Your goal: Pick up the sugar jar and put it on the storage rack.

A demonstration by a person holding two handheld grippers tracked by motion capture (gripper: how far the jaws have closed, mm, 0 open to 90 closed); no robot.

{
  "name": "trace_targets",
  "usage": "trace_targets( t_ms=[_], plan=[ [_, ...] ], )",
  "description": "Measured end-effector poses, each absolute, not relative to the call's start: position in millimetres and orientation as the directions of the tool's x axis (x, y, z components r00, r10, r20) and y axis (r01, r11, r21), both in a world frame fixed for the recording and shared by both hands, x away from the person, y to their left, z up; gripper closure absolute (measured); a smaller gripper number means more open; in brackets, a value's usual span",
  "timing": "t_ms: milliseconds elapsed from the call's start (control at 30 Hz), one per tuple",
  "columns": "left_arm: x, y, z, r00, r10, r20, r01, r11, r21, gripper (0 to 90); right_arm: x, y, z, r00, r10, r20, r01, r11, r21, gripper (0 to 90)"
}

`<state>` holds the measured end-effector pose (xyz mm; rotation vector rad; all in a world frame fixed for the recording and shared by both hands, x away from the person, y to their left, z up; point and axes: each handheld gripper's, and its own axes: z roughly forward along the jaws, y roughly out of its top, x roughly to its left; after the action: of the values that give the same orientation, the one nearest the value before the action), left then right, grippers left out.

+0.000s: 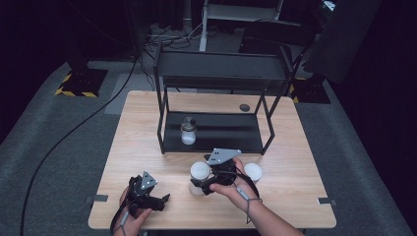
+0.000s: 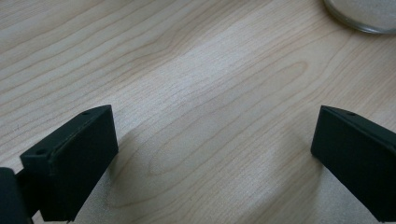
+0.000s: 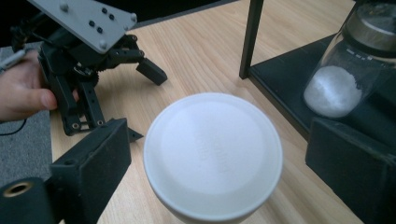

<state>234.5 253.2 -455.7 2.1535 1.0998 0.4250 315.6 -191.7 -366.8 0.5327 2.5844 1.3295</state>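
R gripper (image 3: 215, 177) has its jaws spread either side of the white jar (image 3: 212, 156) w/o touching it, near-center of the table (image 1: 147, 147) just in front of the black shelf (image 1: 211, 132), while L gripper (image 2: 210, 163) rests wide open at near left.

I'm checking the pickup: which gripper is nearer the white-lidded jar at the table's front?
Right. The right gripper has its jaws either side of the white-lidded jar, not visibly pressing. The left gripper rests apart, near the table's front left.

Jar (image 1: 188, 131) on the shelf (image 1: 226, 133), two cups (image 1: 199, 172) (image 1: 253, 171) before it.
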Motion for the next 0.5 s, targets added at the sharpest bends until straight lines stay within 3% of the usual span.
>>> trace_targets(
  t_ms=[500],
  plan=[
    [234.5,253.1,-455.8,0.591,0.807,-0.015,0.587,-0.418,0.694,0.1,319.2,-181.8,-373.6,-0.930,0.367,-0.023,0.213,0.590,0.778,33.4]
  ],
)
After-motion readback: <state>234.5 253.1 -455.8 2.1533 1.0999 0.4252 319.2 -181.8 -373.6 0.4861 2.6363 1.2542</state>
